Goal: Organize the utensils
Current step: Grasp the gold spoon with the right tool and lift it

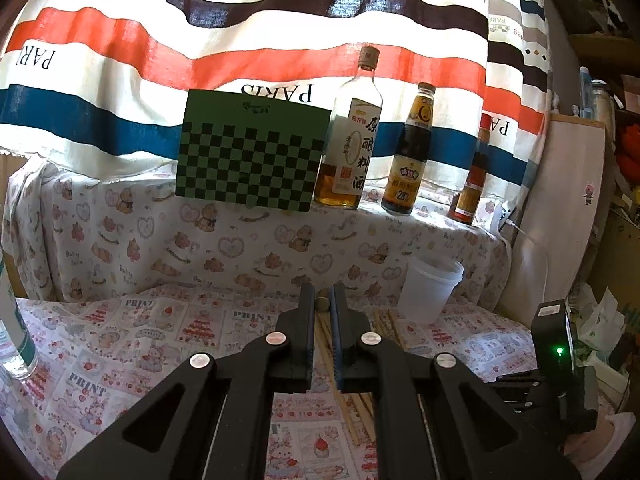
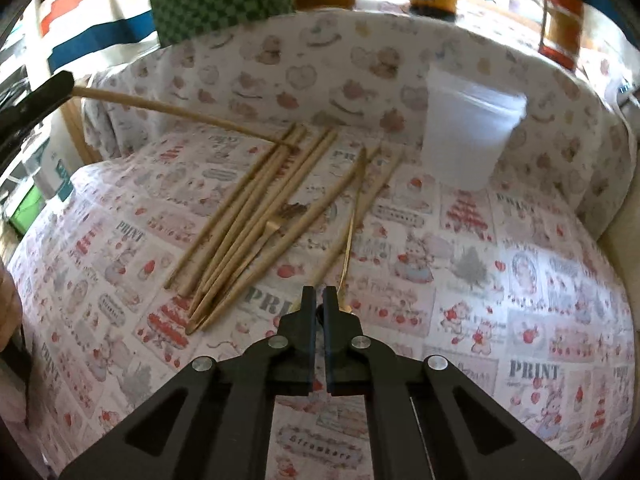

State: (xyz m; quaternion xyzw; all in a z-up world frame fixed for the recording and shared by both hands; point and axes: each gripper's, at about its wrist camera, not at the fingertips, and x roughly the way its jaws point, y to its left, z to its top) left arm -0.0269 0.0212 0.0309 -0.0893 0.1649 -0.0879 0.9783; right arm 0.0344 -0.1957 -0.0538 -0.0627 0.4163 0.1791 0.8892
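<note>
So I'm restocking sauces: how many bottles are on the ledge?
3, side by side right of the checkered board: clear cooking wine bottle, dark soy sauce bottle, smaller red-capped bottle.

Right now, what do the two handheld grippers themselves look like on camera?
Both the left gripper and the right gripper are matte black: two flat parallel fingers on angular linkage arms with triangular cut-outs and round silver pivot pins. No cables or sleeves show on either.

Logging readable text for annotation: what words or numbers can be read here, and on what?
"PARIS", mirrored: striped curtain
"PRINT": tablecloth
"Strawberr…": tablecloth
"原酿料酒": clear bottle
"28": dark bottle
Small jar label: too blurred.
Green checkered box logo: unreadable.
</note>
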